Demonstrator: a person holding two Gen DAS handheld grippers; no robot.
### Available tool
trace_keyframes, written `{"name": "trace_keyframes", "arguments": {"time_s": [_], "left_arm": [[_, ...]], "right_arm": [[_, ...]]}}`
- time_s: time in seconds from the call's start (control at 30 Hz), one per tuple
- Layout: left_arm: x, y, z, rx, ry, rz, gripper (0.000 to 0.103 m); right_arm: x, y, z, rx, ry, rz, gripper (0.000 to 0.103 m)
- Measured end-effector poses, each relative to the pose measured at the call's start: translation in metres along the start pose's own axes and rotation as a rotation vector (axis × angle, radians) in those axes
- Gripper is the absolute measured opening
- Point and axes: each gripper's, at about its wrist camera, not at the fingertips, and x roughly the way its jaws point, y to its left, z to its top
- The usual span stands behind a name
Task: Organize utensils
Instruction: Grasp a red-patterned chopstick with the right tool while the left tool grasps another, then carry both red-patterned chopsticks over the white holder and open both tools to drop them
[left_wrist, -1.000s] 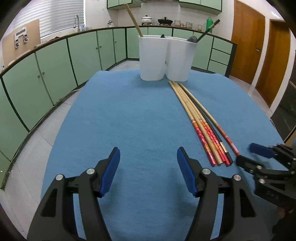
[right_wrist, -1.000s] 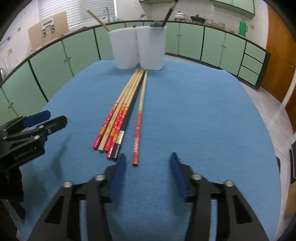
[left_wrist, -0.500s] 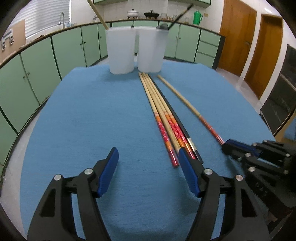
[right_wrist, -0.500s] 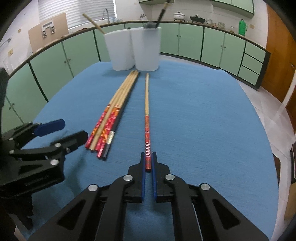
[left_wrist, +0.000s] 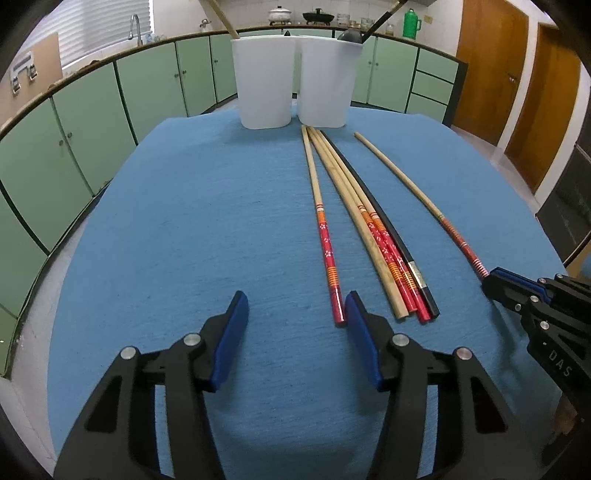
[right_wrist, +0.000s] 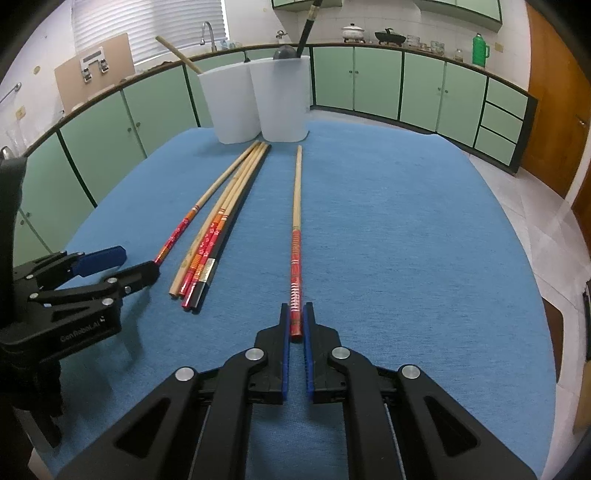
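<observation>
Several long chopsticks with red-patterned ends lie on the blue cloth. In the right wrist view my right gripper is shut on the red end of one chopstick, which lies apart from the bundle. The left wrist view shows that gripper at the right, on the same chopstick. My left gripper is closing. The tip of another chopstick lies between its jaws, just inside the right pad, and is not pinched. The left gripper also shows at the left of the right wrist view.
Two white containers stand side by side at the table's far edge; one holds a wooden stick, the other a black ladle. The remaining bundle lies right of my left gripper. The blue cloth covers the table; green cabinets surround it.
My right gripper shut on one chopstick's end and drew it sideways out of the bundle. My left gripper shifted toward the bundle, its jaws narrowed, and one chopstick now lies split off by its right pad.
</observation>
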Motion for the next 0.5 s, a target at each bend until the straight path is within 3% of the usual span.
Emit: {"name": "trace_keyframes", "arguments": {"time_s": [0.17,0.23,0.37,0.5], "left_arm": [[-0.003,-0.006,-0.003,0.007,-0.003,0.012,0.044],[-0.004,-0.01,-0.004,0.014,-0.007,0.009,0.028],[-0.005,-0.016,-0.005,0.027,-0.011,-0.001,0.007],[-0.005,-0.014,-0.006,0.012,-0.012,-0.013,0.005]], "right_arm": [[0.001,0.0,0.0,-0.002,0.003,0.001,0.008],[0.001,0.001,0.001,-0.005,0.004,-0.002,0.008],[0.001,0.001,0.001,-0.01,0.003,-0.002,0.006],[0.0,0.001,0.001,-0.005,0.002,-0.002,0.006]]}}
